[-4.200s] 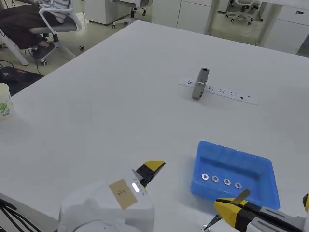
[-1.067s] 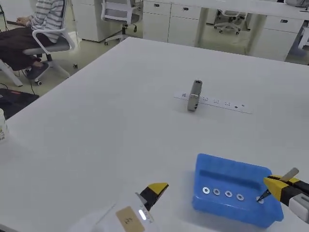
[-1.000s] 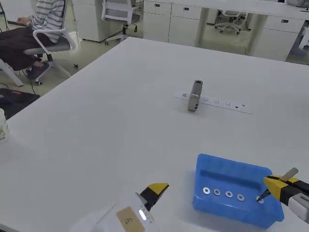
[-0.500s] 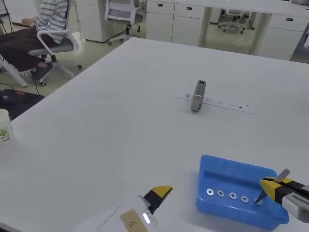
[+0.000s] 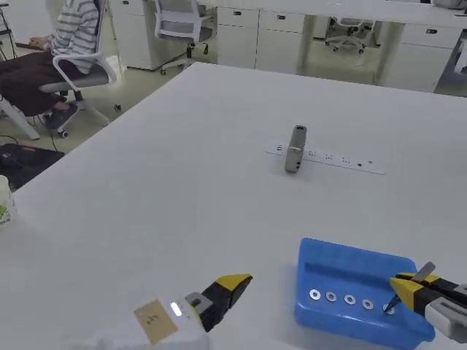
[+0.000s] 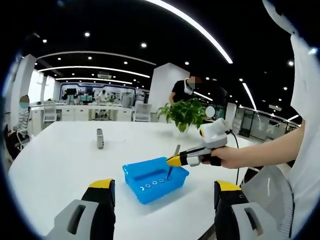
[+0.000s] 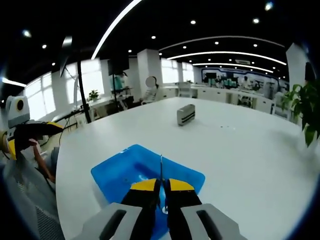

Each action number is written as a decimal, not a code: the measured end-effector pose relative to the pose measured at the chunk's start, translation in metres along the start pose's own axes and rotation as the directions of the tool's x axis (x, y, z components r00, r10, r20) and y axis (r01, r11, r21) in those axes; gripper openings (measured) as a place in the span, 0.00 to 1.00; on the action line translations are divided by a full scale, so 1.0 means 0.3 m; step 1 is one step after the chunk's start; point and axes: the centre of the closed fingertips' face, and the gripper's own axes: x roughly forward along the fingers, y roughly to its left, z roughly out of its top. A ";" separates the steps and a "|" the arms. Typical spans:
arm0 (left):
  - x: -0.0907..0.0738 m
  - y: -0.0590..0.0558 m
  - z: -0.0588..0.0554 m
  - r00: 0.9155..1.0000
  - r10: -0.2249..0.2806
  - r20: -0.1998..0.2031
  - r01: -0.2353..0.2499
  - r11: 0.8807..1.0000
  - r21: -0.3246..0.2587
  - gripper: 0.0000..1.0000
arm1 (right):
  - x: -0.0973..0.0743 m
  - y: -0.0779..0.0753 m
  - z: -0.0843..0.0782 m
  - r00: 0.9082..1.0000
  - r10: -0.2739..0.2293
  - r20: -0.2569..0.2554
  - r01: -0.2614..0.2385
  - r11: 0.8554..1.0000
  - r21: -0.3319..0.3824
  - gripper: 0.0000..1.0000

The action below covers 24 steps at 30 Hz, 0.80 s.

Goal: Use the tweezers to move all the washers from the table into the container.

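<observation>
My right gripper (image 7: 161, 183) has its fingers clenched on the tweezers (image 7: 161, 167), which stick out forward between the yellow tips as a thin blade. In the head view the tweezers slant down to the left. Their point is inside the container (image 5: 350, 257), at the right end of a row of washers (image 5: 331, 297) lying flat on its blue floor. Whether the point touches or grips a washer I cannot tell. From the left gripper view, a hand (image 6: 225, 157) holds this gripper above the container's right side.

My left gripper (image 6: 165, 184) has its fingers spread wide with nothing between them. It hangs low over the near edge of the table (image 5: 182, 182), to the left of the container and apart from it, pointing toward it.

The container sits on the white table close to the near edge. Farther back, well apart from it, a gray block (image 5: 294, 148) stands upright on a flat white power strip (image 5: 343, 159), near the strip's left end. A leafy plant (image 6: 184, 112) rises beyond the table's far side. Past the table's far left corner a person (image 5: 73, 29) sits in an office chair (image 5: 80, 76), and a cup (image 5: 3, 211) stands at the table's left side
</observation>
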 end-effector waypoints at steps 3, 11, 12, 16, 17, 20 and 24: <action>-0.006 0.011 0.037 1.000 -0.016 0.005 0.016 1.000 -0.016 0.82 | -0.017 0.012 0.039 0.999 0.006 0.041 -0.005 1.000 -0.006 0.03; -0.016 0.008 0.098 0.993 -0.115 0.000 0.115 0.993 -0.018 0.67 | -0.076 0.097 0.120 0.991 0.068 0.119 -0.064 0.997 -0.039 0.03; -0.016 0.002 0.094 0.991 -0.131 -0.013 0.131 0.991 -0.011 0.66 | -0.088 0.114 0.125 0.989 0.077 0.125 -0.073 0.997 -0.040 0.03; -0.009 -0.024 0.077 0.980 -0.186 -0.066 0.189 0.981 0.040 0.60 | -0.129 0.175 0.135 0.982 0.127 0.136 -0.119 0.990 -0.071 0.03; -0.007 -0.031 0.073 0.977 -0.200 -0.076 0.203 0.978 0.044 0.58 | -0.136 0.185 0.134 0.982 0.135 0.135 -0.126 0.989 -0.073 0.03; 0.002 -0.059 0.061 0.963 -0.250 -0.101 0.255 0.966 0.047 0.52 | -0.159 0.222 0.121 0.978 0.171 0.118 -0.161 0.983 -0.090 0.03; 0.027 -0.121 0.064 0.929 -0.352 -0.113 0.357 0.934 0.023 0.44 | -0.186 0.287 0.080 0.963 0.258 0.071 -0.253 0.964 -0.077 0.03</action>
